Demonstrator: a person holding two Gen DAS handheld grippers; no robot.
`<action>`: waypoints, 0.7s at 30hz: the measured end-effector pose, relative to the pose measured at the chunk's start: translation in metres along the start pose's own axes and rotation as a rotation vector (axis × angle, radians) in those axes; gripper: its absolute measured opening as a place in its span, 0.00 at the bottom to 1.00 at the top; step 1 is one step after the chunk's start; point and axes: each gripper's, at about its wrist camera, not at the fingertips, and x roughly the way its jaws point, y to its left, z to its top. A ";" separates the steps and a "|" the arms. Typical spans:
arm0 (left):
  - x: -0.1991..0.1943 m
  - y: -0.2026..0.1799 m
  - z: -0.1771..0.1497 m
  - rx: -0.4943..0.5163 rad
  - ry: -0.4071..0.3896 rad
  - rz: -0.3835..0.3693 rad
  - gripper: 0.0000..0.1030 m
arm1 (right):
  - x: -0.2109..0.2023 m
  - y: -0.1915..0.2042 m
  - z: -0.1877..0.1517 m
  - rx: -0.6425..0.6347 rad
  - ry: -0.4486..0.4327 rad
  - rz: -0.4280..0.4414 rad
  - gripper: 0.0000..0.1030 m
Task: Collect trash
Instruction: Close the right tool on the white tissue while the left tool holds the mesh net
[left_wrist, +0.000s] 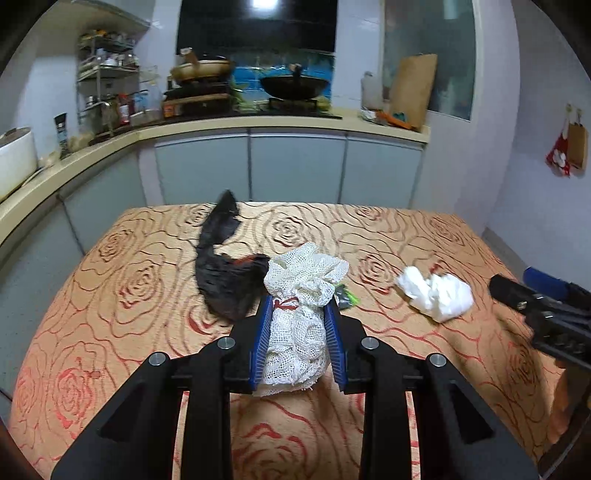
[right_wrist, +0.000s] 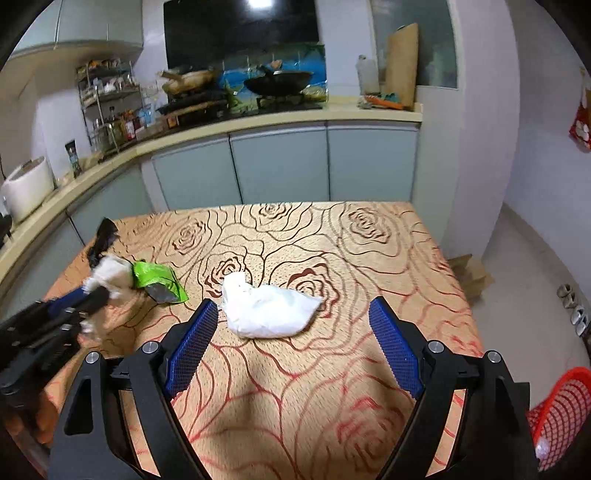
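Left gripper (left_wrist: 299, 314) clenched on white mesh bag (left_wrist: 301, 295), near middle of rose-patterned tabletop (left_wrist: 110, 295). Right gripper (right_wrist: 293, 314) spread wide, crumpled white tissue (right_wrist: 267, 308) just beyond. Black bag (left_wrist: 225, 273) left, green wrapper (right_wrist: 157, 278) beside.

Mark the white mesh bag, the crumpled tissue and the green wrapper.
white mesh bag (left_wrist: 299, 332), left wrist view, its middle between the jaws
crumpled tissue (right_wrist: 267, 312), right wrist view, centre
green wrapper (right_wrist: 153, 275), right wrist view, green upper face

Left gripper (left_wrist: 299, 314) clamped on white mesh bag (left_wrist: 301, 295); right gripper (right_wrist: 291, 306) jaws spread wide, holding nothing
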 end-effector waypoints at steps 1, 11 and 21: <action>0.000 0.001 0.001 -0.001 -0.002 0.004 0.26 | 0.009 0.003 0.002 -0.007 0.014 0.011 0.79; -0.002 0.010 0.006 -0.027 -0.013 0.012 0.26 | 0.055 0.017 0.008 -0.030 0.106 0.045 0.79; -0.001 0.010 0.004 -0.031 -0.006 0.009 0.26 | 0.074 0.020 0.006 -0.049 0.199 0.075 0.45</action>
